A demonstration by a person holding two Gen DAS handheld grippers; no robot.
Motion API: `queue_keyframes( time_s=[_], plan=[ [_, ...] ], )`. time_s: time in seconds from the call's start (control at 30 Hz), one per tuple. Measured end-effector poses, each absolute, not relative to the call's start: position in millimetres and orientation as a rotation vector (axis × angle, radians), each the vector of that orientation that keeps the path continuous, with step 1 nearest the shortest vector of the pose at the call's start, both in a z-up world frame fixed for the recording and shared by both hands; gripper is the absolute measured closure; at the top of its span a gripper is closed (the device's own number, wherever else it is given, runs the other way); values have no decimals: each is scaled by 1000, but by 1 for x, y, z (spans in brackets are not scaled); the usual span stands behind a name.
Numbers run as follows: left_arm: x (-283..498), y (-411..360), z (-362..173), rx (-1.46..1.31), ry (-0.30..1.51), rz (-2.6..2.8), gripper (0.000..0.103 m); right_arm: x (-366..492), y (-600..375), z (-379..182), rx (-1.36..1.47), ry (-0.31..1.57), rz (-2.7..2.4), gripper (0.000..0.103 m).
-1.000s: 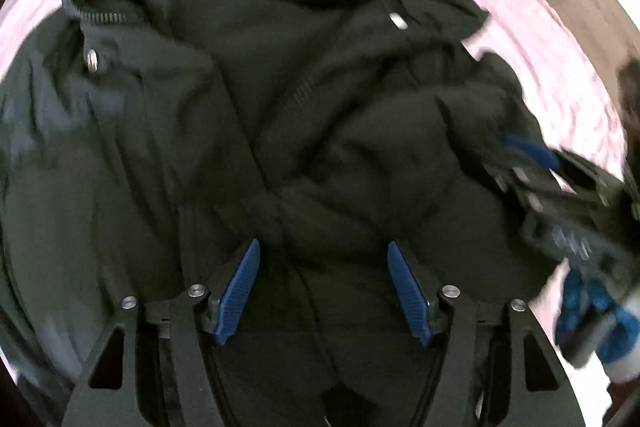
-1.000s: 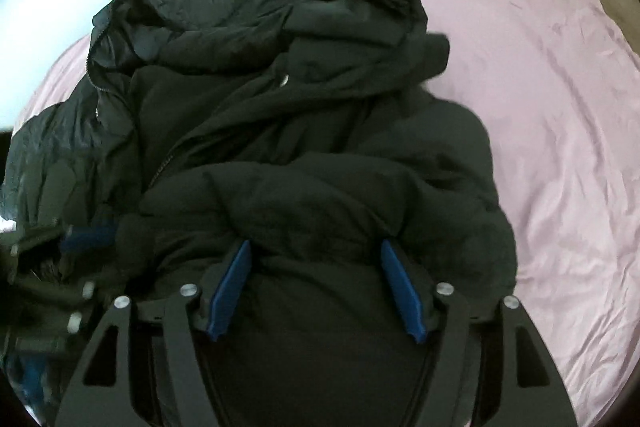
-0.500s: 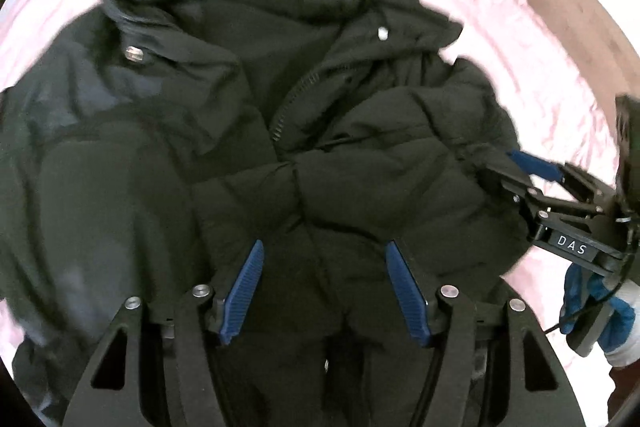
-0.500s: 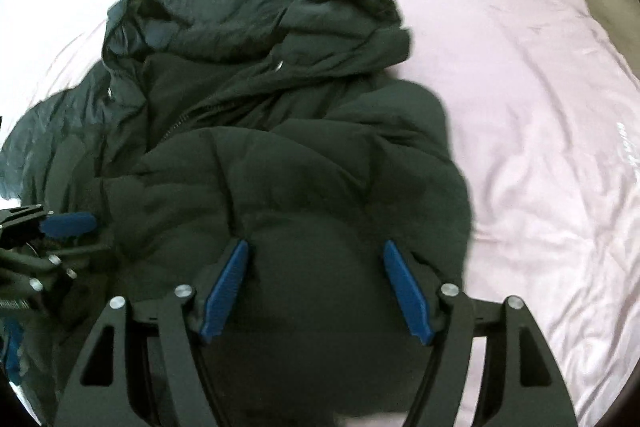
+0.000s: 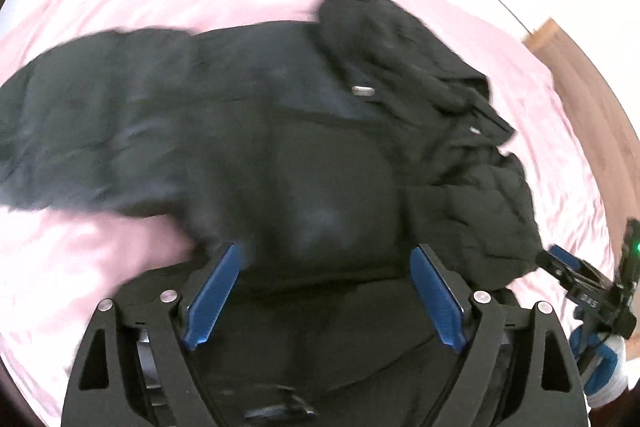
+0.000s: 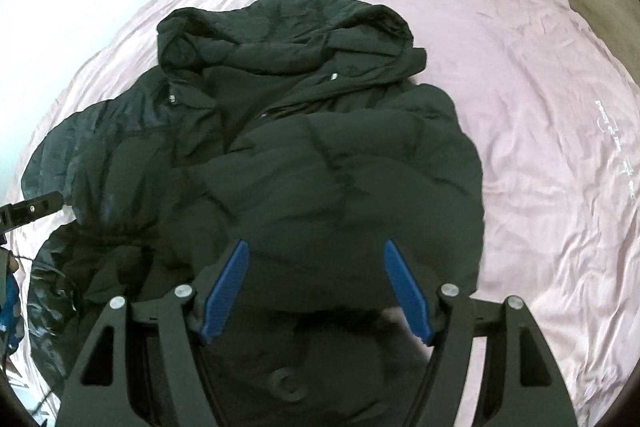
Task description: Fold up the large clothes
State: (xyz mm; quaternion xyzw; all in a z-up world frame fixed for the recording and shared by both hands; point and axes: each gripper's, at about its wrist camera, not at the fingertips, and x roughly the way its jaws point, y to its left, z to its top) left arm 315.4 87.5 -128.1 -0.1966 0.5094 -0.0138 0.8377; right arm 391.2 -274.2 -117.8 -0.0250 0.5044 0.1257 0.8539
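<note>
Black quilted hooded puffer jacket (image 6: pixel 304 163) lies rumpled on the pink-sheeted bed (image 6: pixel 540 115), hood away from the cameras, one sleeve spread out to the left (image 5: pixel 92 115). The left hand-held gripper (image 5: pixel 324 291) and right hand-held gripper (image 6: pixel 316 291) both gape wide above the near hem, blue pads gripping nothing.

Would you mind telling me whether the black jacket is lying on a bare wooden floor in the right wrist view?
No, the jacket lies on a pink bedsheet that surrounds it on all visible sides.
</note>
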Motion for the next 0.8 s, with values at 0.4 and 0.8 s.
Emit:
queue_keyframes(
  time_s=[0.4,0.8],
  plan=[
    [247,272,-154,-674,1037,213,16,365,-229,-97,-14,1064,230,33],
    [244,404,-193,-1000,874,330,16,354,-203,-89,-29,1067,204,33]
  ],
)
